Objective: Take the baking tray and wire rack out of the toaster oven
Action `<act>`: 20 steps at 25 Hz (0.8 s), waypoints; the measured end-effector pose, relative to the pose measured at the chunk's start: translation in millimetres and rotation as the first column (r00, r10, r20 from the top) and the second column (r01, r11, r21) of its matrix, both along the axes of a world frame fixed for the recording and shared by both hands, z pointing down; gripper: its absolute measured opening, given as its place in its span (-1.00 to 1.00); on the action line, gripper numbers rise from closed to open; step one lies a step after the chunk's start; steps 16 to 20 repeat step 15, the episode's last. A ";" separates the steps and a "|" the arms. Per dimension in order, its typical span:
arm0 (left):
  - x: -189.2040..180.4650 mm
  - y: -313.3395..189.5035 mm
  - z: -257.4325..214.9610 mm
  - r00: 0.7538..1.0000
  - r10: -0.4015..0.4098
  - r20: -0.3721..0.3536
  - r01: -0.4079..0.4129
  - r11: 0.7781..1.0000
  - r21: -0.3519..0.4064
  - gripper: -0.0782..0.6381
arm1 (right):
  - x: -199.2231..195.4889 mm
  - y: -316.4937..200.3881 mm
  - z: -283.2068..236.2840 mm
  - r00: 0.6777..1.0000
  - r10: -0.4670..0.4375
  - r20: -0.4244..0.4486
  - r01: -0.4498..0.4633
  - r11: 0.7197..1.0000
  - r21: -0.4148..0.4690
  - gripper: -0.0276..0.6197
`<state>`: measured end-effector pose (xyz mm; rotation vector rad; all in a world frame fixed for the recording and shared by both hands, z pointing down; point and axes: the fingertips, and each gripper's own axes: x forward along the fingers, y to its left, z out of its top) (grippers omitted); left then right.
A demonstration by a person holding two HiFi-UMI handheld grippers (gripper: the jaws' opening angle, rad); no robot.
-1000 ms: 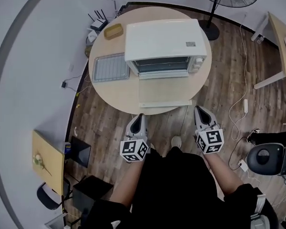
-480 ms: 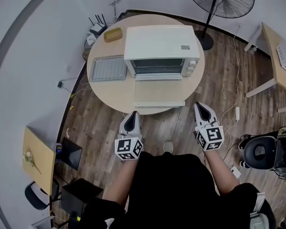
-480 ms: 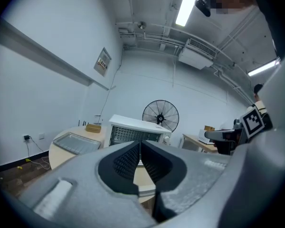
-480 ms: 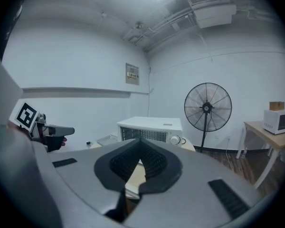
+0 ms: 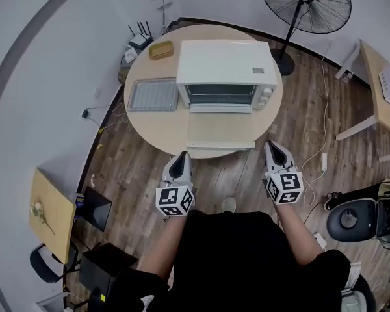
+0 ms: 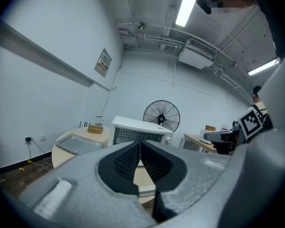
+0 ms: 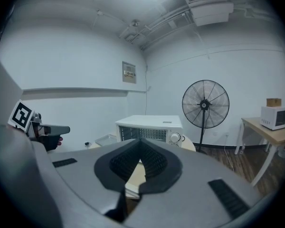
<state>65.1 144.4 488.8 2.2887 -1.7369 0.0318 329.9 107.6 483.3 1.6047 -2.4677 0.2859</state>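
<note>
**White Oven on the Round Counter, Both Tongs Shut and Empty**

White and boxy, the toaster oven (image 5: 226,64) stands at the middle of a round wooden counter (image 5: 157,130), with its front turned toward the person. A grid pattern shows across that front in both gripper views; whether it is the wire rack cannot be told. A knob (image 7: 175,137) sits at the front's right end.

Just beside the oven, on its left as the head view shows it, a grey metal tray (image 5: 154,95) lies flat on the counter. Behind the tray, near the far rim, rests a small yellow-brown dish (image 5: 161,49). A flat pale panel (image 5: 221,136) lies at the counter's near edge in front of the oven; what it is cannot be made out.

The left tongs (image 5: 181,156) are closed, pads together, with nothing between them. The right tongs (image 5: 272,146) are likewise closed and empty. Both are held side by side, well apart from each other, just off the counter's near rim and above the wooden floor (image 5: 136,164), pointing toward the oven and touching nothing.

A black standing fan (image 5: 305,4) stands on the floor beyond the counter's right side.
</note>
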 end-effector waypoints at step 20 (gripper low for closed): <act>-1.7 -19.3 10.1 1.000 -0.018 0.002 0.018 1.000 -0.024 -0.72 | 7.2 -21.2 0.8 1.000 0.010 0.011 -0.010 1.000 -0.007 -0.92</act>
